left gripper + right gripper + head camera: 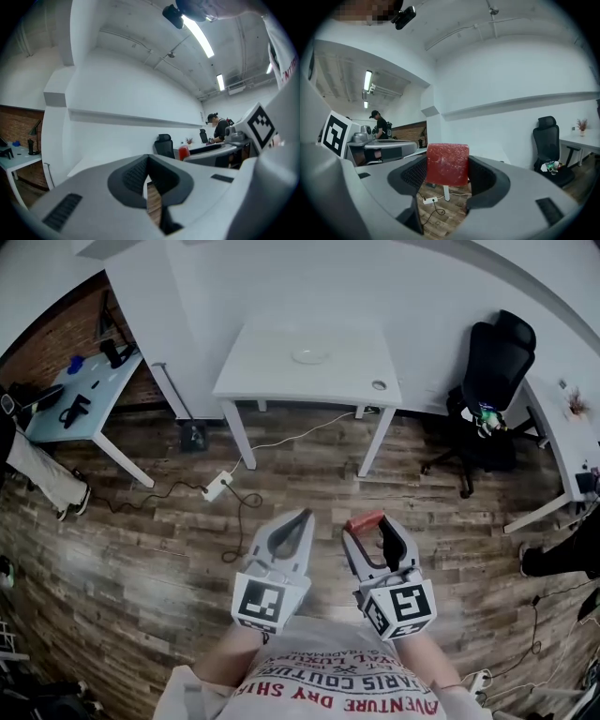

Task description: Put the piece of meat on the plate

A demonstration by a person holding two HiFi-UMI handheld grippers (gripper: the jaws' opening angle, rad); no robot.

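The piece of meat (pixel 447 164), a red slab, is clamped between the jaws of my right gripper (pixel 446 172). In the head view the piece of meat (pixel 365 520) shows at the tip of the right gripper (pixel 367 526), held low over the wooden floor. My left gripper (pixel 295 521) is beside it, jaws closed together with nothing in them; the left gripper (pixel 148 174) shows only a thin slit. The plate (pixel 310 355), pale and round, lies on the white table (pixel 272 371) well ahead of both grippers.
A small round object (pixel 379 385) sits near the table's right front corner. A power strip (pixel 217 487) and cables lie on the floor before the table. A black office chair (pixel 492 371) stands at right, a blue desk (pixel 70 399) at left. A person (pixel 380 124) stands in the background.
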